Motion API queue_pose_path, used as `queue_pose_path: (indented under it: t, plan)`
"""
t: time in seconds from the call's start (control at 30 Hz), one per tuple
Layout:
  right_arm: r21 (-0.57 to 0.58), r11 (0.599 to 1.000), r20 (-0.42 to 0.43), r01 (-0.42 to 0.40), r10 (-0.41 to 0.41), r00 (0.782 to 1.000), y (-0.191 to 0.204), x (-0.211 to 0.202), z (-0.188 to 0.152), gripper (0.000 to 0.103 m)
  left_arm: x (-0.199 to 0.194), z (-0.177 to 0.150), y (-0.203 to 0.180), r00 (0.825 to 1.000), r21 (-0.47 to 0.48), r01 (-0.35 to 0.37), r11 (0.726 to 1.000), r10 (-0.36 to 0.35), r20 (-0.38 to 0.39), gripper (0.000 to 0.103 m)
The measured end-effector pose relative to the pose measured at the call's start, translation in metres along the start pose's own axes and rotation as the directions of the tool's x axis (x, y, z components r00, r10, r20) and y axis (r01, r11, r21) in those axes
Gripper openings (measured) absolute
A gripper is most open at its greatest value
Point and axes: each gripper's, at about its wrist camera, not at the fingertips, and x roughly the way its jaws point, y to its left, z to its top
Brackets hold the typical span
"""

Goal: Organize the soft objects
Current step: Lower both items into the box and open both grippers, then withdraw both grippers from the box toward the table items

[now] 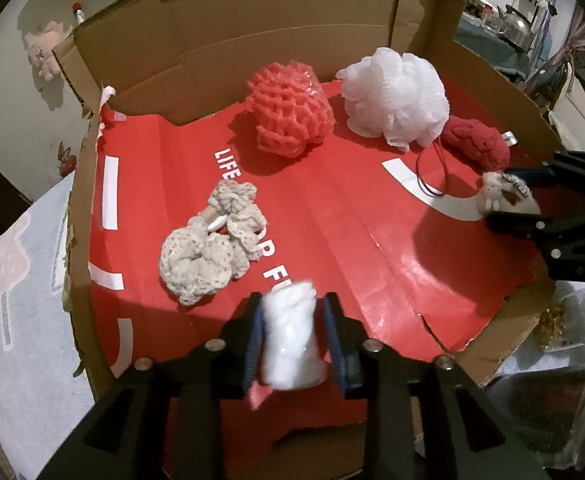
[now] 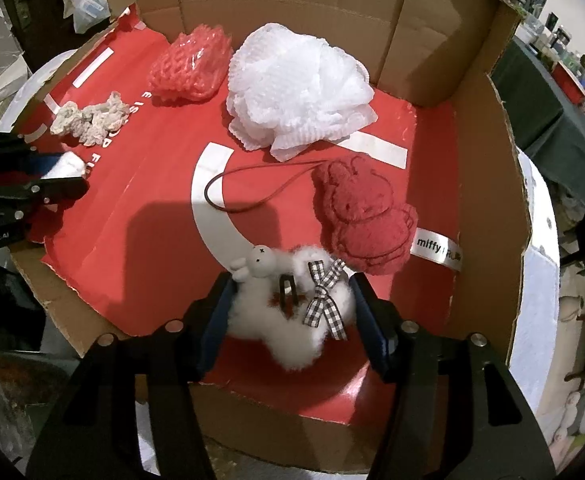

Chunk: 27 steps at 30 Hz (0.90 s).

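A cardboard box with a red liner holds soft things. My left gripper is shut on a white fluffy wad above the box's near edge; it also shows at the left of the right wrist view. My right gripper is shut on a white plush bunny with a checked bow, near the box's right front; it also shows in the left wrist view. In the box lie a beige crochet piece, a pink foam net, a white mesh pouf and a red plush rabbit with a cord.
The box's walls stand at the back and sides; its front flap lies flat. A pale patterned cloth lies left of the box. A glass jar stands at its right. Shelves and clutter fill the background.
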Motion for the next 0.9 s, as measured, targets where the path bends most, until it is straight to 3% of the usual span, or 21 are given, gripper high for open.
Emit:
queue_pose_path:
  t: [0.2, 0.43, 0.5, 0.73, 0.9]
  plan:
    - [0.005, 1.000, 0.014, -0.020, 0.020, 1.000, 0.002, -0.008, -0.003, 0.064, -0.017, -0.005, -0.004, 0.998, -0.012, 0.028, 1.000, -0.028, 0.049, 0.054]
    - [0.025, 0.999, 0.056, -0.034, 0.032, 0.998, 0.005, -0.032, -0.010, 0.070, -0.061, -0.019, -0.014, 0.985, -0.017, 0.048, 0.999, -0.045, 0.168, 0.071]
    - [0.031, 0.999, 0.077, -0.032, 0.029, 0.997, 0.005, -0.042, -0.013, 0.075, -0.079, -0.024, -0.018, 0.976, -0.016, 0.053, 0.998, -0.048, 0.215, 0.077]
    - [0.057, 0.998, 0.122, -0.030, 0.023, 0.992, 0.006, -0.069, -0.024, 0.075, -0.128, -0.040, -0.036, 0.934, -0.007, 0.048, 0.999, -0.042, 0.354, 0.094]
    - [0.069, 0.997, 0.197, -0.031, 0.017, 0.980, 0.012, -0.101, -0.038, 0.075, -0.156, -0.055, -0.046, 0.896, -0.028, 0.014, 1.000, 0.000, 0.444, 0.097]
